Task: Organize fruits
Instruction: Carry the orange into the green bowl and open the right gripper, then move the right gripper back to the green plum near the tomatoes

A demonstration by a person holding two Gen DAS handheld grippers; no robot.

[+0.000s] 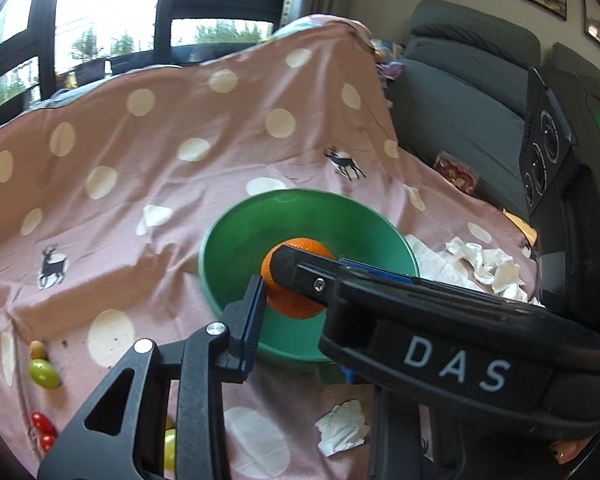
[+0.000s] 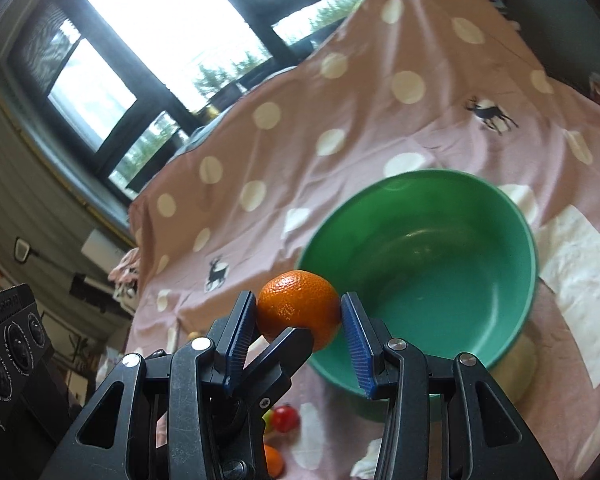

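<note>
Orange being gripped at the rim of the green bowl

The right tool (image 2: 300, 314) is clamping the orange (image 2: 298, 304) between its blue pads (image 2: 240, 332), above the near rim of the green bowl (image 2: 516, 220) on the spotted pink cloth (image 2: 340, 120). The fruit is nearly round, so neither a long axis nor a heading is showing. The left wrist view is adding a pad of the left tool (image 1: 292, 304) touching the orange; its opening cannot be told. It is also showing small fruits (image 1: 43, 373) and crumpled tissues (image 1: 488, 264).
</note>
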